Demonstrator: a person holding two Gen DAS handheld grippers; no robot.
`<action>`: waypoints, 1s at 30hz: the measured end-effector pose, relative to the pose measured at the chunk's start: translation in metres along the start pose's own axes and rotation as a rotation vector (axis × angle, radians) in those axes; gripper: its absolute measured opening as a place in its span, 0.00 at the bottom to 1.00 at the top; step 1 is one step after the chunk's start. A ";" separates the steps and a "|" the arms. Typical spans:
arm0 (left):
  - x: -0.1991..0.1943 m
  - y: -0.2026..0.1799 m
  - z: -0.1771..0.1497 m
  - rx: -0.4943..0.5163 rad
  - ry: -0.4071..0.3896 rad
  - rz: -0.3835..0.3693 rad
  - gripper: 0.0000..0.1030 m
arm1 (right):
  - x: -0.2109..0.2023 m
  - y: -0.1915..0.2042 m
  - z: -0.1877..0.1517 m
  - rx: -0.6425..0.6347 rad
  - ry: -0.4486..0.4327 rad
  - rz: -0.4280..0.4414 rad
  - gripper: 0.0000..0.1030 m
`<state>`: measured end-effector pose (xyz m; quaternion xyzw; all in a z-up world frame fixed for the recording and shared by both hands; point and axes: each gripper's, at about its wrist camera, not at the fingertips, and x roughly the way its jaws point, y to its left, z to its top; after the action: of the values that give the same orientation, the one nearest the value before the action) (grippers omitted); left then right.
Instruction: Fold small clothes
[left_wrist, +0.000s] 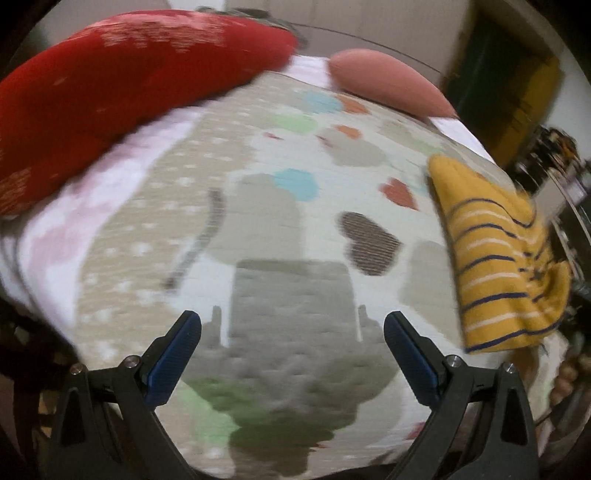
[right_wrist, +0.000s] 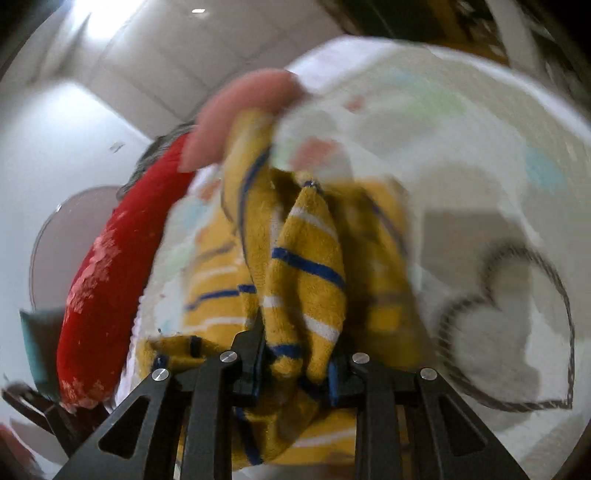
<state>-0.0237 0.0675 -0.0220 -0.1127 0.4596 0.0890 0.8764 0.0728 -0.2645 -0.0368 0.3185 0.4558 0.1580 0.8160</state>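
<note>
A small yellow garment with navy and white stripes (left_wrist: 495, 254) hangs at the right of the left wrist view, lifted above the patterned bedspread (left_wrist: 280, 192). My left gripper (left_wrist: 291, 332) is open and empty above the bedspread, well left of the garment. In the right wrist view my right gripper (right_wrist: 295, 354) is shut on a bunched fold of the yellow striped garment (right_wrist: 306, 280), which drapes away from the jaws. Both views are blurred by motion.
A red pillow (left_wrist: 110, 88) lies at the bedspread's far left edge and shows in the right wrist view (right_wrist: 99, 295). A pink cushion (left_wrist: 388, 81) lies at the far edge. Dark furniture (left_wrist: 517, 88) stands beyond the bed at the right.
</note>
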 end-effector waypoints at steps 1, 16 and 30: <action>0.002 -0.008 0.001 0.015 0.004 -0.014 0.96 | 0.000 -0.009 -0.001 0.019 0.006 0.018 0.27; 0.006 -0.085 0.008 0.188 -0.003 -0.113 0.96 | -0.090 -0.028 0.008 -0.007 -0.242 -0.082 0.44; 0.010 -0.101 0.028 0.178 -0.037 -0.176 0.96 | -0.003 -0.011 0.007 -0.140 -0.047 -0.159 0.00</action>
<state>0.0298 -0.0213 -0.0028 -0.0730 0.4378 -0.0274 0.8957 0.0768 -0.2769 -0.0391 0.2268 0.4481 0.1166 0.8568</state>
